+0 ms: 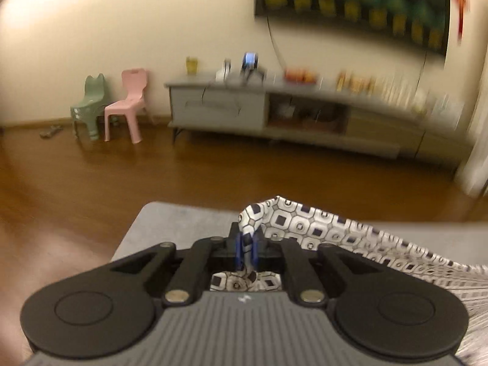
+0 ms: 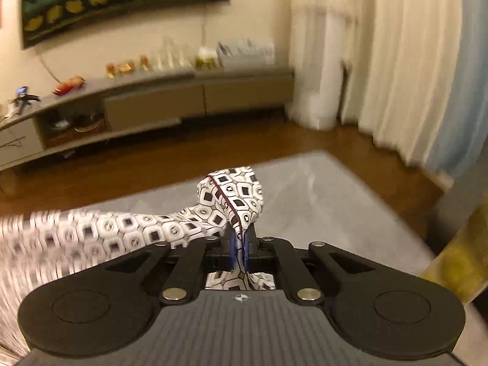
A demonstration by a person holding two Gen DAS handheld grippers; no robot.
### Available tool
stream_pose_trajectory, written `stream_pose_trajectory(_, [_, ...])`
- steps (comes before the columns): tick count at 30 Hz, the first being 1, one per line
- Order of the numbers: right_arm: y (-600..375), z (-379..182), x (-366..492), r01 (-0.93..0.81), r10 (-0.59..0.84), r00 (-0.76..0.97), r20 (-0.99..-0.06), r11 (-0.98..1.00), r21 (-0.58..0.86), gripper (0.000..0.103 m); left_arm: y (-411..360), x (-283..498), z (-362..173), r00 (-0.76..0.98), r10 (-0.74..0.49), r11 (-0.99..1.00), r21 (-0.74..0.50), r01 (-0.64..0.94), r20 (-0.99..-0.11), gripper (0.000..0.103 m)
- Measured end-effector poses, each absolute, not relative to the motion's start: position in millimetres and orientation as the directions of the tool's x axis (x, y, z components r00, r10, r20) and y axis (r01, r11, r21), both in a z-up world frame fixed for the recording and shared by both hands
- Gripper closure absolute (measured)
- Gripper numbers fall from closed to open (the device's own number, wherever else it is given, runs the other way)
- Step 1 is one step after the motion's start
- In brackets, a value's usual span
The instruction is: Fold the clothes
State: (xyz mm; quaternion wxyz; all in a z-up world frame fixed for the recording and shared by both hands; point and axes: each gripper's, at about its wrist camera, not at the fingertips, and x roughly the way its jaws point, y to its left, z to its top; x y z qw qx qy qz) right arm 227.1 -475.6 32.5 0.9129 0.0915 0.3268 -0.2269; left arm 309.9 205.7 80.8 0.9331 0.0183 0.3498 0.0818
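A white garment (image 1: 329,228) printed with black squares and rings hangs stretched above a grey table (image 1: 183,222). My left gripper (image 1: 247,245) is shut on one bunched corner of it, and the cloth runs off to the right. In the right wrist view the same patterned garment (image 2: 128,228) trails away to the left, blurred. My right gripper (image 2: 239,241) is shut on its other corner, where a dark seam line shows. The cloth pokes up past both sets of fingertips and shows again behind the jaws.
The grey table (image 2: 335,201) spreads under the right gripper, its far corner near white curtains (image 2: 396,61). Beyond it lie a wooden floor (image 1: 213,170) and a long grey sideboard (image 1: 274,109) with small items. A pink chair (image 1: 128,103) and a green chair (image 1: 88,106) stand by the wall.
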Motion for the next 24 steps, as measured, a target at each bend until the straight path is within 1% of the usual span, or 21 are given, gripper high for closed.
stream_pose_trajectory(1, [-471.8, 27.4, 232.4, 0.488, -0.370, 0.667, -0.647, 0.873, 0.004, 0.088, 201.3, 320.0, 69.3, 0.716, 0.199, 0.980, 0.116, -0.163, -0.669, 0.087])
stream_pose_trajectory(2, [-467.3, 25.0, 231.0, 0.499, -0.390, 0.665, -0.637, 0.866, -0.010, 0.082, 199.4, 325.0, 59.9, 0.700, 0.214, 0.976, 0.122, -0.180, -0.682, 0.083])
stream_pose_trajectory(3, [-463.0, 23.9, 226.9, 0.504, -0.401, 0.671, -0.623, 0.864, -0.013, 0.067, 200.5, 325.4, 52.8, 0.693, 0.229, 0.972, 0.119, -0.204, -0.684, 0.082])
stream_pose_trajectory(4, [-460.2, 23.8, 220.3, 0.501, -0.404, 0.682, -0.610, 0.866, -0.013, 0.050, 203.5, 318.9, 48.7, 0.691, 0.242, 0.967, 0.111, -0.229, -0.681, 0.074])
stream_pose_trajectory(5, [-459.2, 25.0, 210.5, 0.486, -0.395, 0.697, -0.598, 0.874, -0.011, 0.045, 206.8, 306.1, 47.2, 0.697, 0.251, 0.964, 0.106, -0.244, -0.671, 0.068])
stream_pose_trajectory(6, [-459.1, 27.1, 198.8, 0.468, -0.388, 0.713, -0.585, 0.883, -0.015, 0.042, 210.1, 293.3, 45.8, 0.703, 0.259, 0.961, 0.101, -0.259, -0.662, 0.055])
stream_pose_trajectory(7, [-460.5, 30.2, 183.4, 0.442, -0.379, 0.728, -0.571, 0.896, -0.031, 0.042, 214.4, 278.5, 45.3, 0.712, 0.259, 0.960, 0.091, -0.265, -0.653, 0.045])
stream_pose_trajectory(9, [-453.8, 32.1, 145.8, 0.308, -0.294, 0.752, -0.590, 0.948, -0.079, 0.042, 225.8, 239.9, 48.4, 0.739, 0.215, 0.971, 0.056, -0.234, -0.638, 0.044])
stream_pose_trajectory(10, [-448.4, 32.1, 126.3, 0.225, -0.240, 0.756, -0.609, 0.969, -0.103, 0.041, 223.6, 216.3, 47.1, 0.750, 0.164, 0.985, 0.063, -0.162, -0.641, 0.045])
stream_pose_trajectory(12, [-437.5, 32.2, 87.1, 0.051, -0.133, 0.749, -0.649, 0.988, -0.143, 0.040, 200.1, 170.1, 34.8, 0.732, 0.038, 0.987, 0.140, 0.079, -0.680, 0.044])
stream_pose_trajectory(13, [-432.0, 32.3, 67.6, -0.037, -0.081, 0.738, -0.670, 0.986, -0.160, 0.035, 188.4, 147.0, 28.7, 0.712, -0.022, 0.965, 0.172, 0.199, -0.702, 0.042])
stream_pose_trajectory(15, [-410.7, 20.8, 28.4, -0.247, 0.024, 0.691, -0.723, 0.947, -0.204, 0.028, 165.0, 100.8, 16.4, 0.648, -0.128, 0.875, 0.222, 0.430, -0.751, 0.040])
stream_pose_trajectory(16, [-398.0, 11.5, 14.7, -0.323, 0.051, 0.661, -0.748, 0.920, -0.223, 0.028, 153.8, 81.1, 7.4, 0.610, -0.157, 0.820, 0.241, 0.519, -0.777, 0.039])
stream_pose_trajectory(17, [-386.7, 3.0, 8.2, -0.362, 0.065, 0.636, -0.769, 0.905, -0.223, 0.028, 143.8, 68.9, -6.2, 0.580, -0.149, 0.785, 0.261, 0.562, -0.801, 0.039])
stream_pose_trajectory(19, [-370.6, -11.5, 6.4, -0.378, 0.086, 0.602, -0.794, 0.906, -0.189, 0.028, 130.8, 57.7, -26.1, 0.545, -0.136, 0.764, 0.263, 0.590, -0.828, 0.040])
stream_pose_trajectory(20, [-370.9, -16.1, 10.9, -0.366, 0.102, 0.595, -0.797, 0.917, -0.156, 0.028, 129.9, 58.1, -32.3, 0.534, -0.142, 0.765, 0.250, 0.594, -0.834, 0.037])
stream_pose_trajectory(22, [-372.1, -22.1, 18.9, -0.330, 0.138, 0.588, -0.797, 0.941, -0.080, 0.028, 132.7, 58.5, -35.8, 0.530, -0.162, 0.777, 0.223, 0.589, -0.832, 0.027])
stream_pose_trajectory(23, [-373.9, -24.3, 23.2, -0.312, 0.157, 0.582, -0.798, 0.949, -0.041, 0.029, 136.2, 60.0, -35.1, 0.523, -0.175, 0.788, 0.199, 0.582, -0.834, 0.029])
stream_pose_trajectory(24, [-377.5, -25.2, 27.8, -0.295, 0.176, 0.573, -0.801, 0.956, -0.001, 0.031, 140.6, 63.0, -35.5, 0.509, -0.199, 0.801, 0.160, 0.577, -0.837, 0.037])
